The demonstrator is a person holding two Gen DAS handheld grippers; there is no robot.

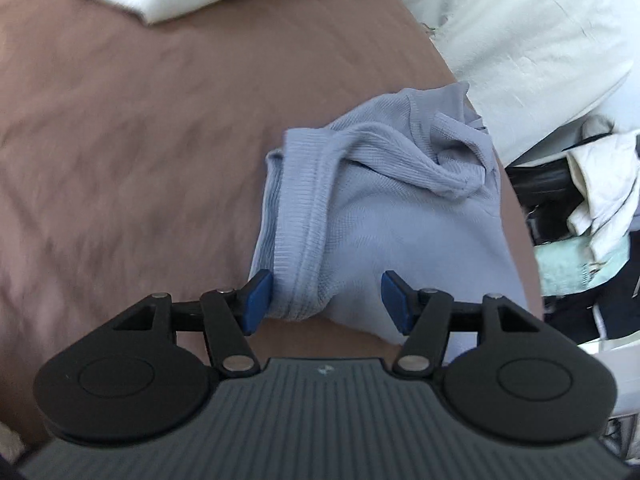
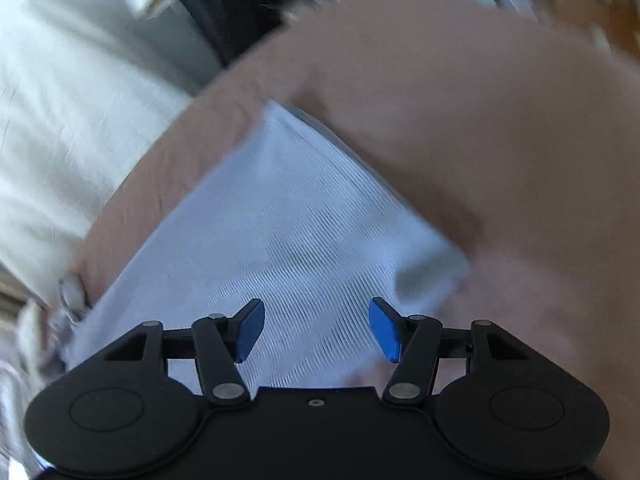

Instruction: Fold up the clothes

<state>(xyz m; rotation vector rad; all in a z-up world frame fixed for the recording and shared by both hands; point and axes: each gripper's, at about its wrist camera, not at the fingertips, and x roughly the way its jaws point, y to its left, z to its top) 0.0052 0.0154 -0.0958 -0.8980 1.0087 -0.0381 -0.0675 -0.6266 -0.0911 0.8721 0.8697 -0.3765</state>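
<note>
Left gripper (image 1: pixel 326 302) spread wide, straddling the bunched lavender garment (image 1: pixel 384 216) on the brown bedsheet (image 1: pixel 140 140); right gripper (image 2: pixel 317 330) likewise released above it; white pillow (image 1: pixel 532 52) adjacent; cluttered clothing pile (image 1: pixel 592 208) beyond.

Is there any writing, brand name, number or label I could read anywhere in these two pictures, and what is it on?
No readable text in either view.
Left gripper: a small pale mark on its ribbed grey body, too small to read.
Light blue ribbed garment: no tag or print visible.
Brown bedsheet and white pillow: plain.
Clutter beside the bed: nothing legible.
Right gripper: no marking; its view is motion-blurred.
</note>
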